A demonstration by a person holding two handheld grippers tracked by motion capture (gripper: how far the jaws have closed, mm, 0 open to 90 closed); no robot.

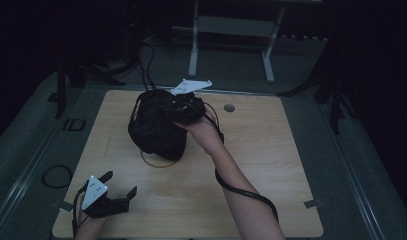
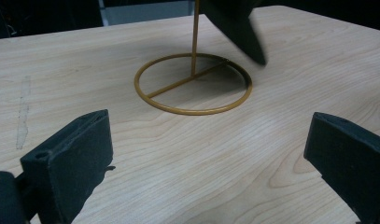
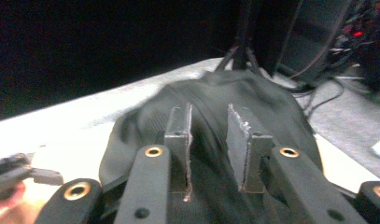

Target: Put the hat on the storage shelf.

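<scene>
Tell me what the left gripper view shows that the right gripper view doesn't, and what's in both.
Left gripper view alone: the stand's gold ring base lying flat on the wooden table, its thin gold rod rising upright from the crossbar, and the left gripper with its jaws standing wide apart, nothing between them.

Right gripper view alone: the right gripper with a narrow gap between its jaws, above the top of the black cap, plus cables on the floor behind.

Both: the black cap, seen in the left gripper view as a dark edge hanging over the ring.
</scene>
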